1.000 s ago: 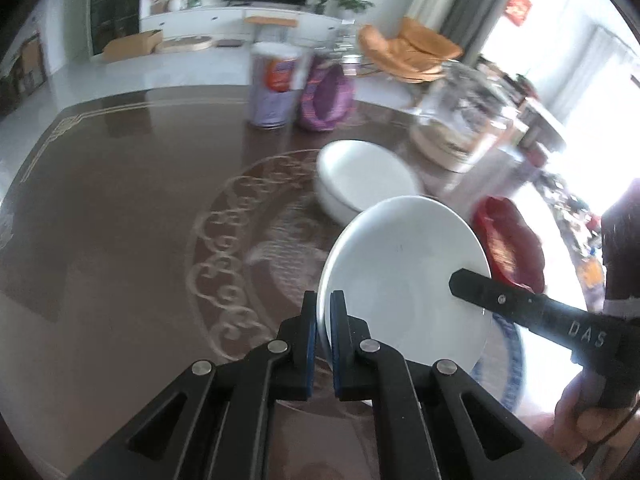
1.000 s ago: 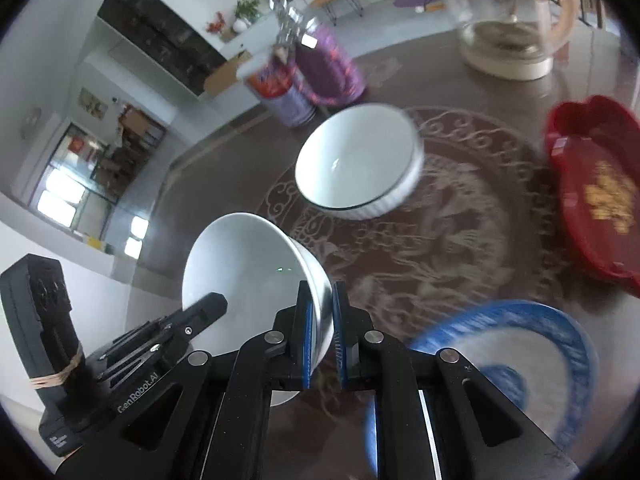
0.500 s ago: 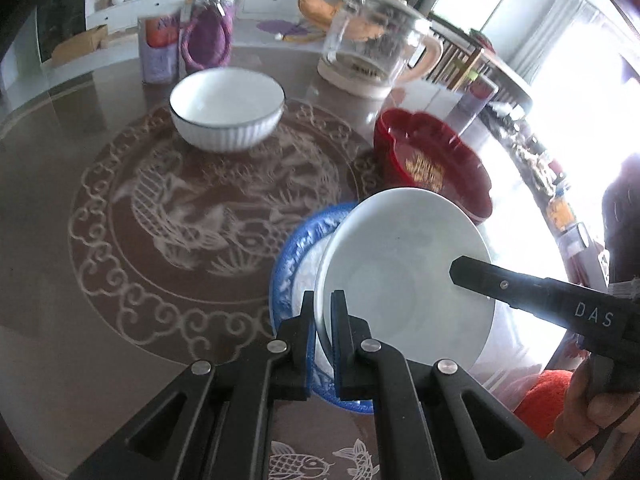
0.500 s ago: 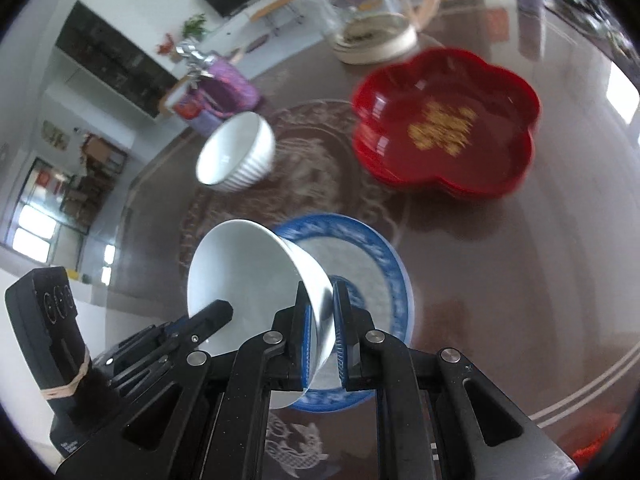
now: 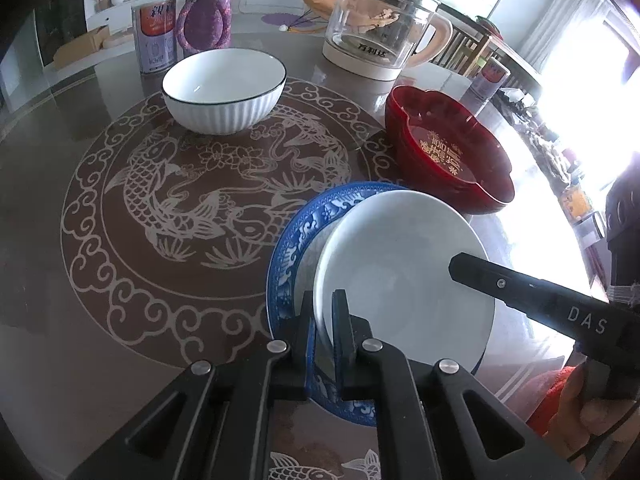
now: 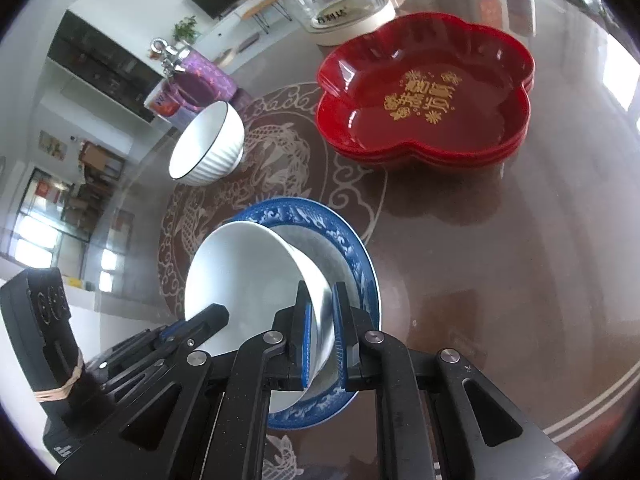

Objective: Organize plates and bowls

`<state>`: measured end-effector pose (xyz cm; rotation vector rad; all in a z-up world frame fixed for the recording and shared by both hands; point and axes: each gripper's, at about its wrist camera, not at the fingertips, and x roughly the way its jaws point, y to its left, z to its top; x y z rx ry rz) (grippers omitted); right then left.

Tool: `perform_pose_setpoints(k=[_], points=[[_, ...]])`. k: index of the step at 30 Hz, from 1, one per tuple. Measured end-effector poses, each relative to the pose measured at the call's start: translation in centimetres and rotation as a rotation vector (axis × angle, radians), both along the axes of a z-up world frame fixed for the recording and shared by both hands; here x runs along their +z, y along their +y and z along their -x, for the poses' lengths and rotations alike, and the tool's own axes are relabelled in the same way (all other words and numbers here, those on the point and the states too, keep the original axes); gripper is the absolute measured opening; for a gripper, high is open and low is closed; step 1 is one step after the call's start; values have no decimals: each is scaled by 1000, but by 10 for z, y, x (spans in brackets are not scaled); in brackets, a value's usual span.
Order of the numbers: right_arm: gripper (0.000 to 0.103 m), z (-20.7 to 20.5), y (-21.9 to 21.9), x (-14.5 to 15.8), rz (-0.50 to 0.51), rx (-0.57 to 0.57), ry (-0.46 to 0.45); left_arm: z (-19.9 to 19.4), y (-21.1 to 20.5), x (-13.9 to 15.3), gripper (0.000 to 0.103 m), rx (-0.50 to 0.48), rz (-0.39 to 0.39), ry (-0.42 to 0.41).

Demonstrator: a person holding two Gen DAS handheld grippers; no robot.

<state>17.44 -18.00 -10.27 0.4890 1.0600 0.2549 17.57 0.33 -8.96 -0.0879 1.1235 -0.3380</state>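
Observation:
A plain white bowl (image 5: 404, 276) sits on or just above the blue patterned plate (image 5: 292, 240); I cannot tell if it touches. My left gripper (image 5: 324, 320) is shut on its near rim. My right gripper (image 6: 320, 320) is shut on the opposite rim of the same bowl (image 6: 248, 280), over the blue plate (image 6: 352, 248). A ribbed white bowl with a dark rim (image 5: 224, 88) stands apart at the far left of the table, also seen in the right wrist view (image 6: 208, 148).
A red flower-shaped dish (image 5: 448, 152) with gold lettering sits just right of the blue plate, also in the right wrist view (image 6: 428, 92). A glass kettle (image 5: 380, 20), a tin can (image 5: 154, 36) and a purple pouch (image 5: 206, 16) stand at the back.
Both grippers have carried the white bowl rightward from near the ribbed bowl and lowered it onto or just over the blue plate. Both stay shut on its rim.

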Motion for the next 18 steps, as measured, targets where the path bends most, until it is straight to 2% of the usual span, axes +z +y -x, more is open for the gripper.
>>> perform_pose_setpoints(k=[8, 9, 10, 11, 12, 13, 15, 18], points=[[21, 9, 17, 9, 123, 36, -139, 1, -1, 4, 12, 12, -30, -92], [27, 13, 17, 13, 132, 35, -168, 3, 1, 7, 22, 26, -29, -115], [39, 20, 17, 19, 141, 30, -208, 6, 3, 12, 41, 39, -25, -139], [46, 26, 16, 25, 152, 18, -246, 10, 9, 20, 52, 65, -24, -185], [58, 34, 14, 32, 165, 0, -294, 14, 13, 25, 73, 88, -23, -222], [63, 44, 11, 40, 182, -21, -345, 19, 19, 32, 84, 117, -20, -270], [66, 60, 4, 49, 219, -57, -417, 31, 33, 44, 86, 164, -12, -348], [67, 84, -10, 53, 285, -120, -495, 39, 55, 47, 87, 227, -15, -370]])
